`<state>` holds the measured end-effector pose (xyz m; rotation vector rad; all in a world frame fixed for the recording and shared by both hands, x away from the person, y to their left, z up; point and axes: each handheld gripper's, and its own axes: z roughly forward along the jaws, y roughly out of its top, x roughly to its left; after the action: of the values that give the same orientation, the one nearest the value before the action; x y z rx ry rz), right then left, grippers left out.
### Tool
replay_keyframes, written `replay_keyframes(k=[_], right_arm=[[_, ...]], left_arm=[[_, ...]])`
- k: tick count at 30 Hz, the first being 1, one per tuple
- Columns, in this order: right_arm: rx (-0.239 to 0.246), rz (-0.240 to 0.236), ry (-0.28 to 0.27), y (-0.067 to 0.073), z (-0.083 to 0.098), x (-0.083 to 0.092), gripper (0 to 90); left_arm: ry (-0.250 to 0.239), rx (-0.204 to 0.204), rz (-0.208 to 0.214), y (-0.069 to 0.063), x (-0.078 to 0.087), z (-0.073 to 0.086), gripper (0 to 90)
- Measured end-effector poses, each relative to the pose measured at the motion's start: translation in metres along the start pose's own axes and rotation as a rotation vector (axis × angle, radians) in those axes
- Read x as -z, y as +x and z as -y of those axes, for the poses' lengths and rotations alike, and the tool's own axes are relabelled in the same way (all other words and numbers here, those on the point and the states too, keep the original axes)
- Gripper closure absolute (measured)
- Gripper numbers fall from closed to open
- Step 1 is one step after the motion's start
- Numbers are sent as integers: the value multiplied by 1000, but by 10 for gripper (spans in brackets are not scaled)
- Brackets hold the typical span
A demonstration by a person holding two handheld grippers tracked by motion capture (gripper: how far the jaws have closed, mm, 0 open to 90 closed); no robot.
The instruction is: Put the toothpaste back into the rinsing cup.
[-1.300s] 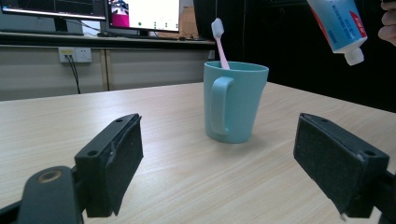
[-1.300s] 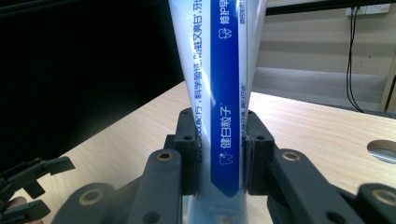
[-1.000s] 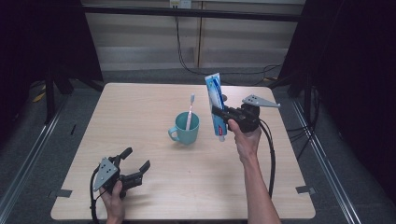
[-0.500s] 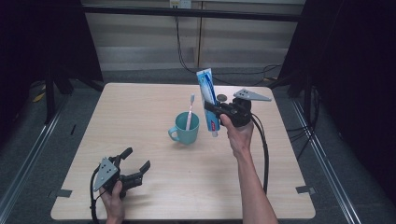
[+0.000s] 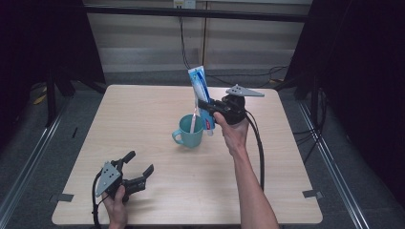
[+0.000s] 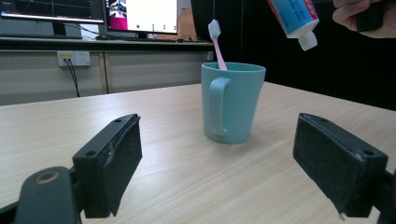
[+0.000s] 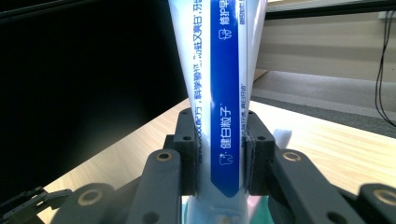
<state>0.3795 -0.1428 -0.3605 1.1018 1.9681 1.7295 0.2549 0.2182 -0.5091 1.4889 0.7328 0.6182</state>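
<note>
The right gripper (image 5: 206,106) has its fingers (image 7: 187,154) clamped on a toothpaste tube (image 5: 201,98), held cap-down (slightly tilted) just above the rim of a teal mug (image 5: 189,132) near the middle of the wooden surface (image 5: 286,157). A pink toothbrush (image 6: 217,44) stands in the mug. The left gripper (image 5: 138,168) rests near the front edge, fingers spread apart and empty.
</note>
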Motion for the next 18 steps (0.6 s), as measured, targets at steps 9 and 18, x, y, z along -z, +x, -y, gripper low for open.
replay_keyframes(k=[9,18], right_arm=[[-9,7,39,-2,1,-17,717],[-6,0,39,-1,-2,-30,715]], left_arm=[[6,-10,2,0,0,0,157],[-6,-16,-1,1,0,0,157]])
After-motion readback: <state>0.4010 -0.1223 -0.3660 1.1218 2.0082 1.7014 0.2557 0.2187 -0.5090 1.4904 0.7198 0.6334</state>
